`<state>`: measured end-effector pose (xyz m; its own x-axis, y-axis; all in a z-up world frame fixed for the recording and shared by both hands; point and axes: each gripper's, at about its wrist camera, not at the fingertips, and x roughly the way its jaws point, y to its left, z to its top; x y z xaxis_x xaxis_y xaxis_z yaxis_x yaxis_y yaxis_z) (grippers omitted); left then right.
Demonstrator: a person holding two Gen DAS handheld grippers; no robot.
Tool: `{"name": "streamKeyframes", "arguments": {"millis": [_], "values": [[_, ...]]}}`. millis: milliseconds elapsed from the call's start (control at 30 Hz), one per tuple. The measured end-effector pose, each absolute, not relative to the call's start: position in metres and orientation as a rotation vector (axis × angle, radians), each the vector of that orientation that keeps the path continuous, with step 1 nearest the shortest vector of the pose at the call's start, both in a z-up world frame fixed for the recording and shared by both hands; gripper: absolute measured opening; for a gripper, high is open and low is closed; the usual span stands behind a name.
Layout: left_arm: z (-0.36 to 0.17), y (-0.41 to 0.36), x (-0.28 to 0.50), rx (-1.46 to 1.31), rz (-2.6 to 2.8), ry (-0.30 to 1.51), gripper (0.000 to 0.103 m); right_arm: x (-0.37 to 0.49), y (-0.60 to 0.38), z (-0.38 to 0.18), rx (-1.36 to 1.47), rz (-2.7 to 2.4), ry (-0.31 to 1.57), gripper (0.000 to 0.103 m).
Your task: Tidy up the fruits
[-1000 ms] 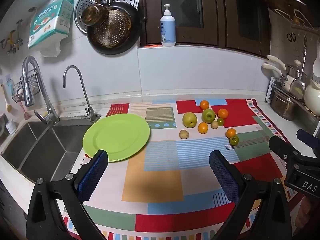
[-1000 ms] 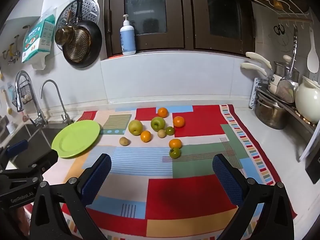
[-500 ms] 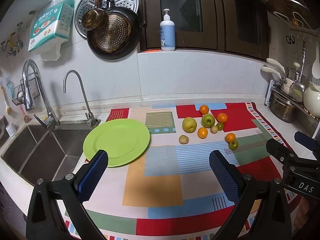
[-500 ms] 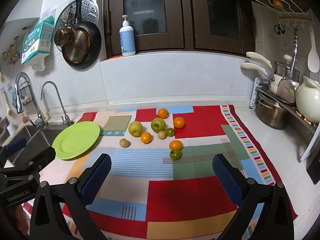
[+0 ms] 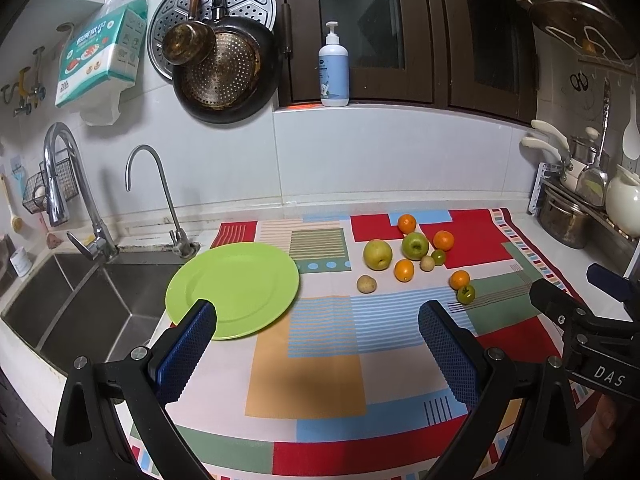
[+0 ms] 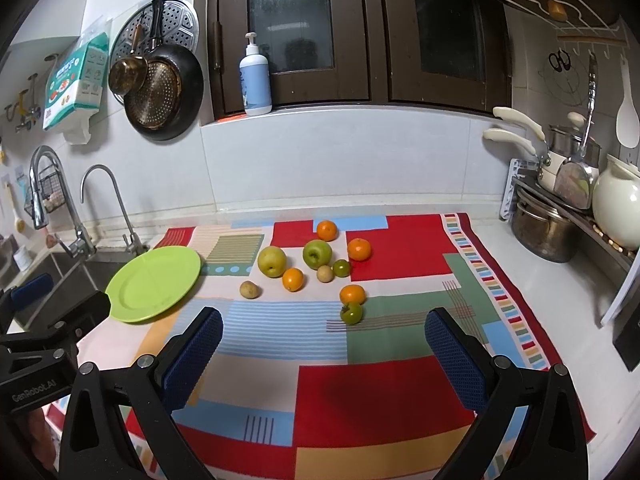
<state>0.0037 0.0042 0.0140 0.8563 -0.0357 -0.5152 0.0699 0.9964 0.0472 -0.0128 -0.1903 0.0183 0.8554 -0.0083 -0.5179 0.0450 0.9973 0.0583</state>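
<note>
Both the left hand-held gripper (image 5: 318, 322) and right hand-held gripper (image 6: 324, 330) gape wide, empty. The fruits (image 6: 316, 254) cluster on the desk's cloth (image 6: 360, 380), at three o'clock from the green plate (image 6: 154, 284).

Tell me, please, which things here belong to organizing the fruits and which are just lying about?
For the job: green plate, empty; two apples; oranges; small green fruit; patterned cloth underneath.

Lying about: hanging pan, pump bottle, taps, sink, pots.
</note>
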Motion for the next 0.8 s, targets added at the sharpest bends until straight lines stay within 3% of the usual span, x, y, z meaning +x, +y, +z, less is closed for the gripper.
{"name": "streamKeyframes", "arguments": {"millis": [800], "values": [[0.0153, 0.0029, 0.0064, 0.062, -0.064, 0.534, 0.103, -0.0098, -0.1925, 0.0204, 0.069, -0.028, 0.543, 0.102]]}}
